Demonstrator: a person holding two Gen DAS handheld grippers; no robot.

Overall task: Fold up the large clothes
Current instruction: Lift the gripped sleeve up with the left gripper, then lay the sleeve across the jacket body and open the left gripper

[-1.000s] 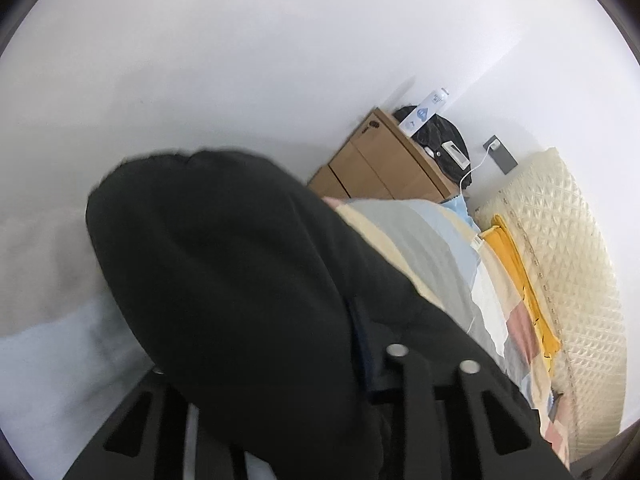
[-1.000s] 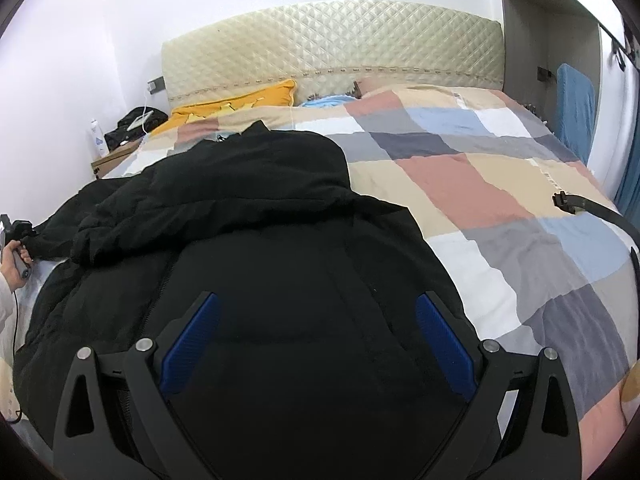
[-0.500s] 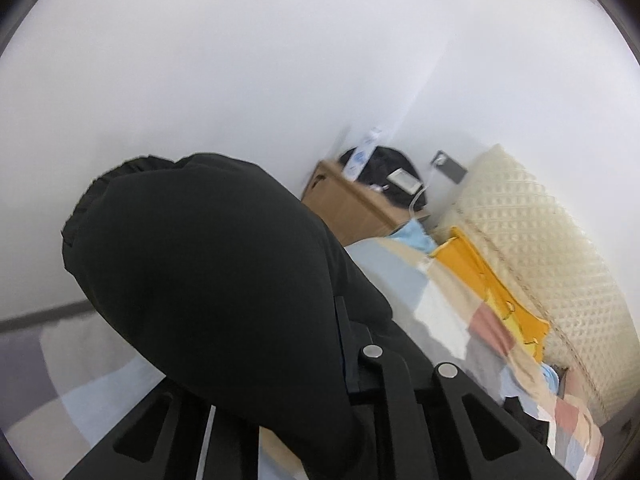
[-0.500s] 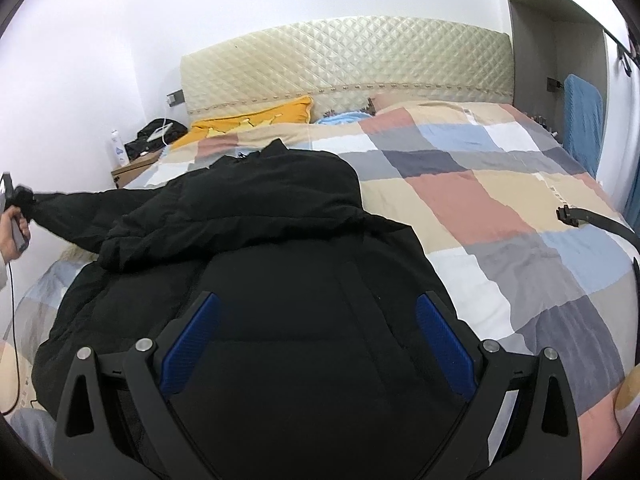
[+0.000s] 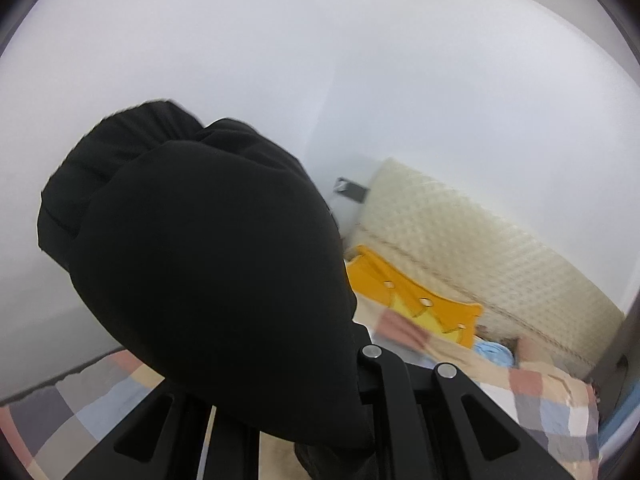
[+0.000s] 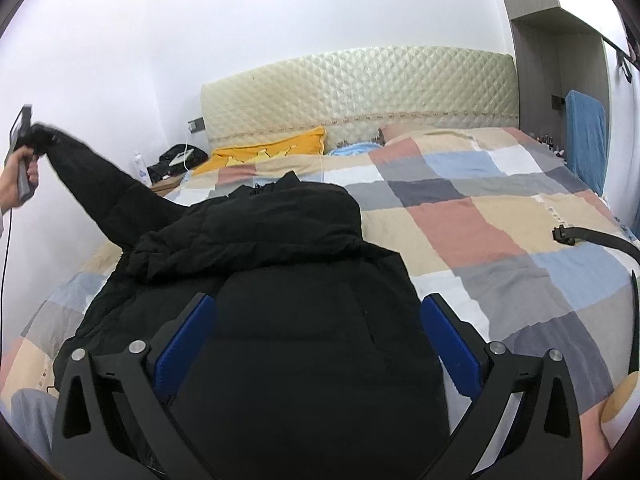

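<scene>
A large black puffer jacket (image 6: 280, 280) lies spread on the checked bedspread (image 6: 500, 240). My left gripper (image 6: 28, 148) is shut on the cuff of its left sleeve (image 6: 104, 184) and holds it up high at the far left, the sleeve stretched taut. In the left wrist view the sleeve (image 5: 208, 264) bulges over the fingers and hides the tips. My right gripper (image 6: 316, 332) is open, its blue pads (image 6: 184, 336) hovering low over the jacket's lower body, touching nothing that I can see.
A quilted cream headboard (image 6: 360, 92) stands at the back with a yellow pillow (image 6: 268, 150) below it. A nightstand with a black bag (image 6: 176, 158) is at the back left. A black strap (image 6: 592, 236) lies on the bed's right side. A blue towel (image 6: 586, 136) hangs at the right.
My left gripper has lifted the sleeve cuff from bed level to well above it and swung its view toward the headboard. The right gripper has barely moved.
</scene>
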